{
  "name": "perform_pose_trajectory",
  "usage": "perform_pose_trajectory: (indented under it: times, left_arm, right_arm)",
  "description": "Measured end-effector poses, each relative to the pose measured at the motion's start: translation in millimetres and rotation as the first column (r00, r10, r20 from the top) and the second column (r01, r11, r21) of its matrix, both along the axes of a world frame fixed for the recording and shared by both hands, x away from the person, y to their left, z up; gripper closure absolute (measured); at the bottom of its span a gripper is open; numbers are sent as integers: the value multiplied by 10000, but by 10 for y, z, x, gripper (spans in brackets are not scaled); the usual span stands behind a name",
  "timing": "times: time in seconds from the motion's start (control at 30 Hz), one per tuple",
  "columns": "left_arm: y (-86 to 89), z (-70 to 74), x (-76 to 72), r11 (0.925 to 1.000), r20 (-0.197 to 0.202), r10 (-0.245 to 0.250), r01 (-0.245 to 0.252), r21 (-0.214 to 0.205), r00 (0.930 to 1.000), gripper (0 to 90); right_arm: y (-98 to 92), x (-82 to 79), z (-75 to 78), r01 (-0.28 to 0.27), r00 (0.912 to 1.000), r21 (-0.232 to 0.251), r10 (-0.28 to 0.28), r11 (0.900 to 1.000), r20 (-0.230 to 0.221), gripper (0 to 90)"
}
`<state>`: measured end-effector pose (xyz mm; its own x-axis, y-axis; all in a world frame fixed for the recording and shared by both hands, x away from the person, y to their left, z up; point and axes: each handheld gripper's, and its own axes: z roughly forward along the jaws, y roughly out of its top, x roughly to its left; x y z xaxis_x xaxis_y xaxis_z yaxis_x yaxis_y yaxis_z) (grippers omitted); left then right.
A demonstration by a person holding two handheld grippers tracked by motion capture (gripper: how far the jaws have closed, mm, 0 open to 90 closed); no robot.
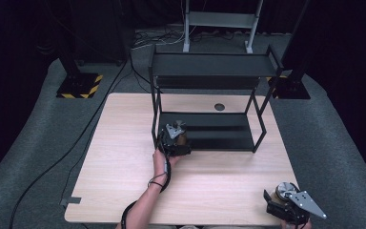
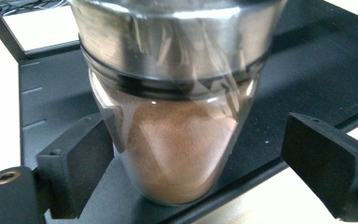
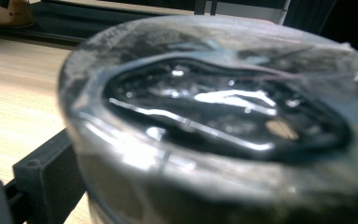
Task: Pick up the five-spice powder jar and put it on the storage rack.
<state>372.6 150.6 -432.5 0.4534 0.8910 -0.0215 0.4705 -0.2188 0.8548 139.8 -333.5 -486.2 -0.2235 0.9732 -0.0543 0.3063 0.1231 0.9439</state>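
Left tongs (image 2: 186, 172) released; brown-powder jar (image 2: 177, 116) stands on lower shelf (image 2: 307, 74), frame centre. Right tongs (image 1: 286, 202) clenched on second jar (image 3: 214, 116), lower right, likely unshelved next.

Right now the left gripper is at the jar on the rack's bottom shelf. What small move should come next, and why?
Probably draw the left gripper straight back off the shelf. The spice jar stands upright on the rack's lower shelf, and the jaws stand apart from its glass on both sides, so it looks released. A straight retreat should avoid tipping it. The right gripper waits with a second jar.
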Motion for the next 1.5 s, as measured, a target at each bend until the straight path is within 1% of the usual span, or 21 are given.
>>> perform_pose_trajectory:
  times: [0.17,0.37,0.57,0.8,1.03,1.1,1.27,1.33,1.5]
  left_arm:
    - [-22,-5,-71,10000,21,36,-37,40,10000,59]
    - [-16,-12,-144,10000,-11,-52,52,65,10000,40]
    - [-14,-6,-235,9994,1,-298,298,193,9996,33]
    - [0,-22,-391,9971,-30,-680,680,339,9977,26]
    - [62,-36,-569,9936,-127,-1029,1033,449,9946,19]
    - [100,-30,-607,9921,-211,-1180,1187,403,9928,18]
    - [174,-23,-736,9917,-209,-1192,1200,459,9927,17]
    - [207,-18,-757,9917,-333,-1191,1206,452,9923,17]
    - [297,-26,-842,9923,-500,-1094,1120,528,9927,17]
  right_arm:
    - [0,1,0,-1,10000,-4,1,10000,1,0]
    - [-2,0,-1,-1,10000,16,1,10000,4,0]
    - [-4,1,-2,-9,10000,18,9,10000,8,0]
    - [-6,0,-1,-17,10000,34,17,10000,4,0]
    - [-6,1,-2,-14,10000,32,14,10000,5,0]
    - [-5,2,-1,-14,10000,24,14,10000,0,0]
    - [-3,2,-1,-10,10000,16,10,10000,-1,0]
    - [-2,2,0,-7,10000,13,7,10000,-2,0]
    - [-2,3,2,-16,10000,3,16,10000,-11,0]
